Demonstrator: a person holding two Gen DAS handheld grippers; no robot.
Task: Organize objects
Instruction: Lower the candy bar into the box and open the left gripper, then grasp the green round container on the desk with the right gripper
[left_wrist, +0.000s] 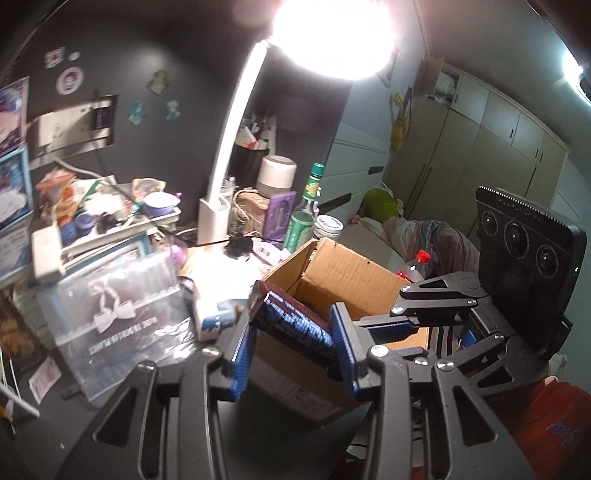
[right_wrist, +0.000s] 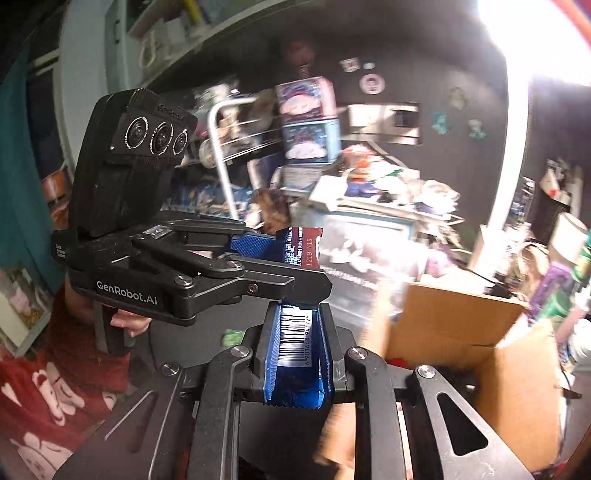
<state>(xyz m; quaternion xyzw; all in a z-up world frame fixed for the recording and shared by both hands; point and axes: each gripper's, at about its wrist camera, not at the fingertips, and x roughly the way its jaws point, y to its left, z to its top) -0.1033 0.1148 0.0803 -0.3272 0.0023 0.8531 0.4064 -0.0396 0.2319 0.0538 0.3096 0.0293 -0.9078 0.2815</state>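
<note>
A blue and maroon snack packet (left_wrist: 295, 317) (right_wrist: 297, 332) with a barcode is held between both grippers. My left gripper (left_wrist: 291, 343) has its blue pads on the packet's two sides, over the near wall of an open cardboard box (left_wrist: 347, 273). My right gripper (right_wrist: 297, 343) is shut on the packet's other end; the box (right_wrist: 461, 325) lies to its right. The left gripper (right_wrist: 291, 251) also shows in the right wrist view, reaching in from the left. The right gripper (left_wrist: 369, 321) shows in the left wrist view, coming from the right.
A white desk lamp (left_wrist: 229, 147) shines brightly over a cluttered dark desk. A green bottle (left_wrist: 304, 210), a white jar (left_wrist: 328, 225), a purple box (left_wrist: 279, 214) and a clear plastic case (left_wrist: 122, 310) stand around the box. A red-capped bottle (left_wrist: 415, 266) lies behind it.
</note>
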